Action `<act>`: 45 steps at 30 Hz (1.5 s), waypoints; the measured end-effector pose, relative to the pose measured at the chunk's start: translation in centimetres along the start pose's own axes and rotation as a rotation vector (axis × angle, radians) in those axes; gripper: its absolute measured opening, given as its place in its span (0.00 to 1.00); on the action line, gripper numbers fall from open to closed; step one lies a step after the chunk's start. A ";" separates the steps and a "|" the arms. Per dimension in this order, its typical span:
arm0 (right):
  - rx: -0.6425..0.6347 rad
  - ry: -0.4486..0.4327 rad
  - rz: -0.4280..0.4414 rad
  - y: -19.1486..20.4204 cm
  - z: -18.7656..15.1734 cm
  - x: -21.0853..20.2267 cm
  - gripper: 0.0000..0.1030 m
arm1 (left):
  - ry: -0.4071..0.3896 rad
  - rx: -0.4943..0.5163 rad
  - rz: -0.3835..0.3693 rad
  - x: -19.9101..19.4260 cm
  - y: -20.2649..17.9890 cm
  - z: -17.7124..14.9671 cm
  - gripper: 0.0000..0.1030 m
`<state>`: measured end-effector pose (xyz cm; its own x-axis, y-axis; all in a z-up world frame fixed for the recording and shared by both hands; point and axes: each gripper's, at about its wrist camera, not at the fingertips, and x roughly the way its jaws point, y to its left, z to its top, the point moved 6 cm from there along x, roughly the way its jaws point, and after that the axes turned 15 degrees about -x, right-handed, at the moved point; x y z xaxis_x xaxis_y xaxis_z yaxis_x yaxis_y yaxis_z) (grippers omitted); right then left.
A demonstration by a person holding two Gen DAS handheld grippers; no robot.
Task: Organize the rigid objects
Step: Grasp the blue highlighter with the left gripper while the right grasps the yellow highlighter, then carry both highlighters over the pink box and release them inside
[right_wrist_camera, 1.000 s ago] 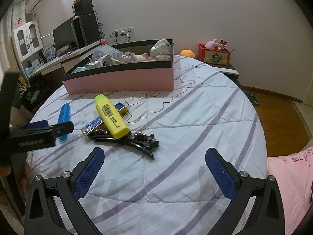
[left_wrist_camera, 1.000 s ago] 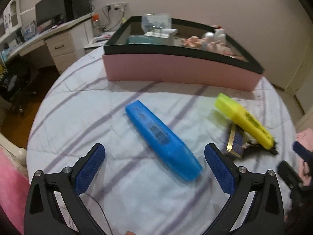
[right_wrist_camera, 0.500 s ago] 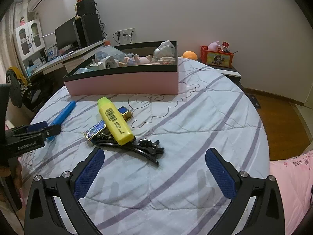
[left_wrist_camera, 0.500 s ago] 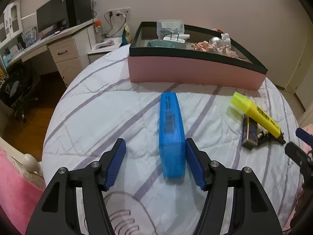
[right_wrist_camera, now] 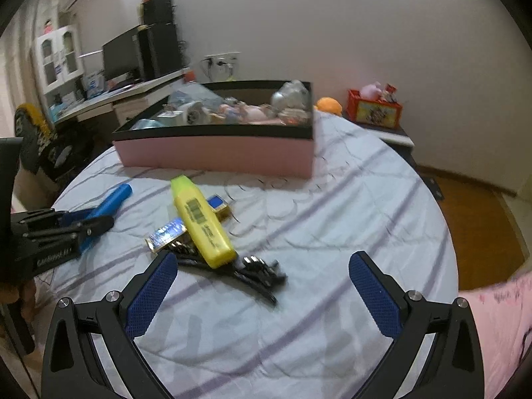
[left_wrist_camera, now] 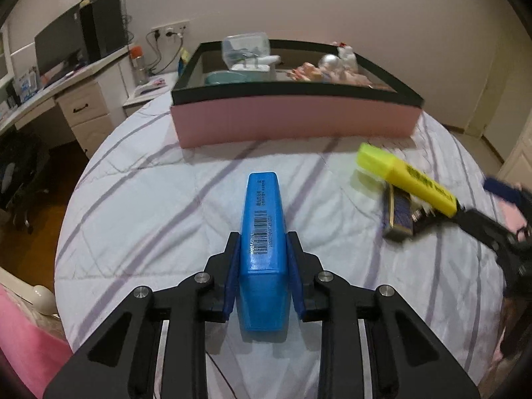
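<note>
A long blue case (left_wrist_camera: 262, 199) lies on the striped bed cover, pointing at the pink box (left_wrist_camera: 292, 123). My left gripper (left_wrist_camera: 262, 237) straddles its near end; the jaws are closing and both blue pads press on its sides. From the right wrist view the blue case (right_wrist_camera: 114, 199) sticks out of the left gripper (right_wrist_camera: 83, 222). My right gripper (right_wrist_camera: 262, 262) stands open above the cover, just short of a black hair clip (right_wrist_camera: 252, 272). A yellow highlighter (right_wrist_camera: 202, 222) lies across the clip and a blue-and-gold packet (right_wrist_camera: 166, 234).
The pink box (right_wrist_camera: 216, 156) has a black rim and holds several small toys and containers. A desk (left_wrist_camera: 79, 96) with a monitor stands left of the bed. A red box (right_wrist_camera: 374, 109) sits on a low table at the right. Wooden floor surrounds the round bed.
The left jaws have gone from wide apart to pressing the blue case, which now lies straight between them. The right gripper has edged closer to the hair clip and stays open.
</note>
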<state>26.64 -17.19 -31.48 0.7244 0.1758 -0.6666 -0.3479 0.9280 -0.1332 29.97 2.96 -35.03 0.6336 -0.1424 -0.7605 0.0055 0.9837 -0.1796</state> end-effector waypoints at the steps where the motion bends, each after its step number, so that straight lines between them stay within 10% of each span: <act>1: -0.023 0.001 -0.004 0.3 0.4 0.2 1.00 | -0.003 0.004 0.001 -0.2 -0.1 -0.3 0.26; 7: -0.054 0.024 0.056 1.4 1.9 2.6 0.98 | -0.005 0.014 -0.001 -0.3 -0.3 -0.8 0.26; 16: -0.052 0.042 0.153 1.9 2.7 4.3 0.26 | -0.004 0.011 -0.011 -0.2 -0.2 -0.6 0.27; 29: 0.082 0.128 -0.045 -4.3 -2.8 1.1 0.25 | -0.014 -0.006 -0.025 0.1 -0.7 -0.6 0.39; 45: 0.043 0.119 -0.061 -4.7 -2.2 2.8 0.34 | -0.011 -0.018 -0.039 0.1 -0.7 -0.5 0.40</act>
<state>29.01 -21.76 -34.32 0.6667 0.0810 -0.7409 -0.2779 0.9494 -0.1462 29.66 2.22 -35.29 0.6416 -0.1793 -0.7458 0.0167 0.9753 -0.2201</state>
